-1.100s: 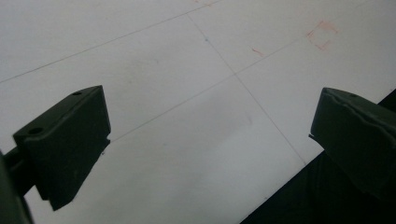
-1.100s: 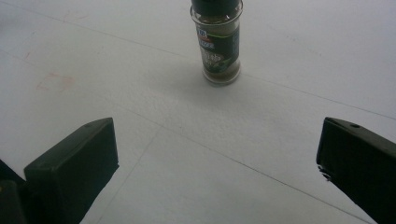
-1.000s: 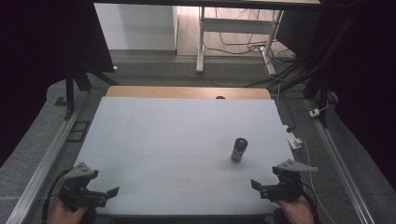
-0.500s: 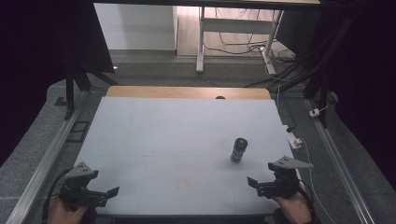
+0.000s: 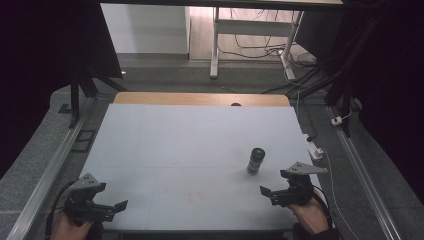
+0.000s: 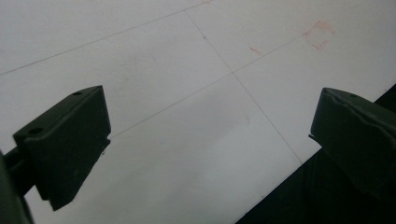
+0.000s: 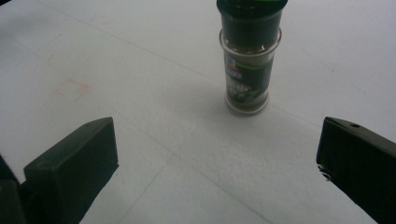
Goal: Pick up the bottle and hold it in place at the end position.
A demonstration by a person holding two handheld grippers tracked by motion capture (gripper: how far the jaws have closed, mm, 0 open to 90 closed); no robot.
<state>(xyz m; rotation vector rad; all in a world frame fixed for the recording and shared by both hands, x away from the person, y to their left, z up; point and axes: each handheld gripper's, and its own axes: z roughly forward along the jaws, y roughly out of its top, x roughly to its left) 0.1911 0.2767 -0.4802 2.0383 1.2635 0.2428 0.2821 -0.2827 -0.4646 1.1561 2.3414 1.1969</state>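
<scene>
- A spice jar (image 5: 256, 160) stands upright on the white table (image 5: 190, 145), on the right half, well in from the far edge; it has a dark green cap and a green label, with brownish seasoning showing through the clear glass (image 7: 247, 60).
- The right gripper (image 5: 280, 192) sits near the table's near right corner, held in a hand (image 5: 310, 217). Its jaws are spread wide and grip nothing.
- In the right gripper view the jar rises between and beyond the two black jaws, apart from both, a little right of centre.
- The left gripper (image 5: 107, 210) rests at the near left corner, well apart from the jar. Its jaws are also wide apart and hold nothing, with bare table between them.
- Faint red marks (image 6: 320, 35) lie on the tabletop beyond the left jaws.
</scene>
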